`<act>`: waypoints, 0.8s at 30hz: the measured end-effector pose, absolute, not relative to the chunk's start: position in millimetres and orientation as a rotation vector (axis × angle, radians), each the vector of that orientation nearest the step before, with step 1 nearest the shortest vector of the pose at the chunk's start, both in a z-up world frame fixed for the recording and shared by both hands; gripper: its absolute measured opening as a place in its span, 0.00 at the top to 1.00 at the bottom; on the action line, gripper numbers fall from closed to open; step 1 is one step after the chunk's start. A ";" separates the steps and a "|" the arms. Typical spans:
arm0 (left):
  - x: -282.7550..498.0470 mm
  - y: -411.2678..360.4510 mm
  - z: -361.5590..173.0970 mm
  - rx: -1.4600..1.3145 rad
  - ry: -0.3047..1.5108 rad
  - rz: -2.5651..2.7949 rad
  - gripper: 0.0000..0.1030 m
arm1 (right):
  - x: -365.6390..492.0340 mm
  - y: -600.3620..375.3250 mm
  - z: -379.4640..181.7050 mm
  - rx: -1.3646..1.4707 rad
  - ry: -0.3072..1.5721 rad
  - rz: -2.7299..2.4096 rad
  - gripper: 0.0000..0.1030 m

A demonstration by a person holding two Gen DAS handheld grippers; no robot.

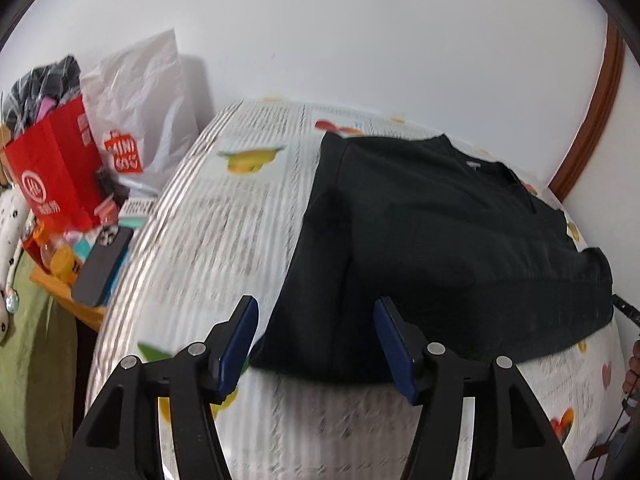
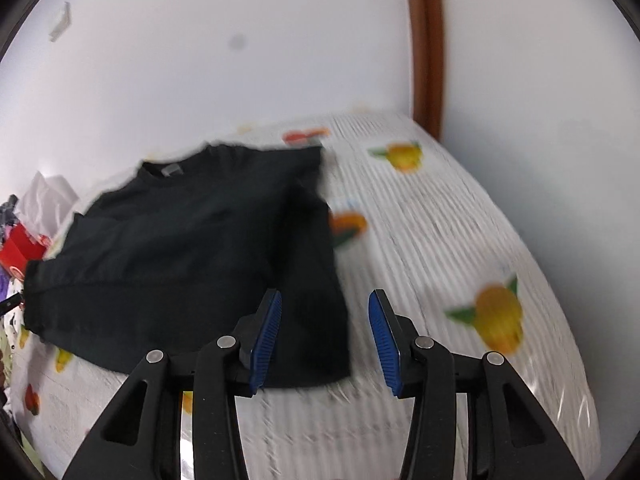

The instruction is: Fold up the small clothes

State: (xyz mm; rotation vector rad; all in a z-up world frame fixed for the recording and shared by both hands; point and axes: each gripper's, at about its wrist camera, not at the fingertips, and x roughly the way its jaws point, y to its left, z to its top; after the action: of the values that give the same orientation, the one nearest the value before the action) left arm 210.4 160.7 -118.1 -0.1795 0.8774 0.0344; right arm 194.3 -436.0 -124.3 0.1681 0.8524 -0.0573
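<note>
A black T-shirt [image 1: 432,240] lies flat on the table with its collar toward the far wall and both sides folded inward. It also shows in the right wrist view [image 2: 192,248]. My left gripper [image 1: 316,344] is open and empty, hovering over the shirt's near left hem corner. My right gripper [image 2: 325,340] is open and empty, hovering over the shirt's near right hem corner. Both views are motion-blurred.
The table wears a white striped cloth [image 1: 208,240] printed with fruit. To the left stand a red paper bag [image 1: 56,176], a white Miniso bag [image 1: 136,104] and a dark phone [image 1: 102,264] on a side shelf. A white wall and brown door frame [image 2: 426,40] lie behind.
</note>
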 end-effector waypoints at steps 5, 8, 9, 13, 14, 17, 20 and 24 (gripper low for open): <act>206.3 163.4 -137.7 -0.186 0.922 0.034 0.44 | 190.7 -440.0 -140.4 0.251 0.858 -0.029 0.54; 207.5 160.3 -142.0 -0.162 0.916 0.036 0.44 | 200.5 -435.6 -146.0 0.273 0.885 -0.015 0.51; 209.1 159.1 -143.1 -0.152 0.914 0.036 0.44 | 204.1 -432.6 -147.1 0.265 0.894 -0.018 0.52; 215.3 158.1 -147.6 -0.151 0.920 0.030 0.44 | 214.9 -423.2 -149.6 0.231 0.906 -0.022 0.52; 216.6 158.5 -148.7 -0.158 0.922 0.030 0.45 | 216.4 -422.9 -150.0 0.235 0.910 -0.020 0.52; 218.9 158.6 -152.4 -0.188 0.925 0.032 0.64 | 219.5 -420.2 -150.2 0.253 0.909 0.035 0.73; 216.6 156.2 -150.4 -0.188 0.921 0.008 0.85 | 216.2 -415.0 -144.7 0.219 0.900 0.040 0.83; 201.8 156.2 -139.5 -0.186 0.898 -0.007 0.86 | 203.3 -418.2 -131.5 0.202 0.878 0.067 0.85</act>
State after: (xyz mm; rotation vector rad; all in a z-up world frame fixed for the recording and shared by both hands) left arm 201.8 156.2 -139.5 -0.1859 0.8984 -0.0069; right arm 203.3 -418.2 -131.5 0.2021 0.8776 0.0670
